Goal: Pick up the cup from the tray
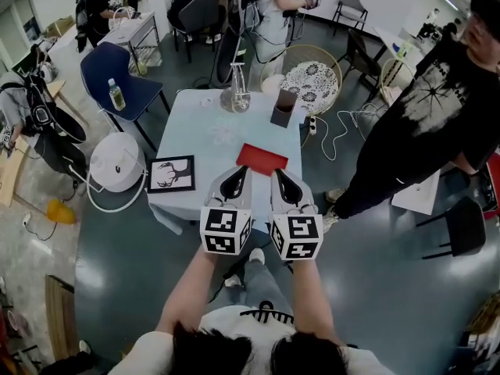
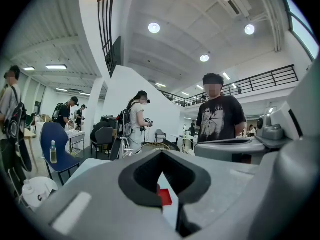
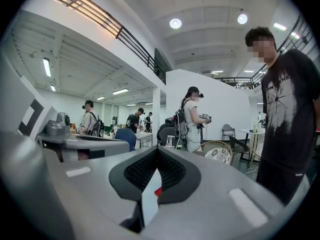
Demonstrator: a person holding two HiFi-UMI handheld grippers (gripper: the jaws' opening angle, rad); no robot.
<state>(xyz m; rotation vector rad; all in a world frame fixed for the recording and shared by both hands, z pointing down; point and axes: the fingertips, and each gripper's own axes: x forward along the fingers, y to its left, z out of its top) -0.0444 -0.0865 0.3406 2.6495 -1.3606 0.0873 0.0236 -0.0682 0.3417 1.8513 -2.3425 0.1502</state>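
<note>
Two closed tools [image 1: 244, 169] [image 1: 276, 171] over table [image 1: 191, 127] edge

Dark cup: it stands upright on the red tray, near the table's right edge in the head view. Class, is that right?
Not quite. The dark cup is not on the red tray. It stands upright on the table itself, beyond the tray and apart from it. The rest holds: it is near the table's right edge. The head view shows this.

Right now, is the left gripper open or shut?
Shut. The left gripper shows its jaws meeting at the tips in its own view, with nothing held between them.
</note>
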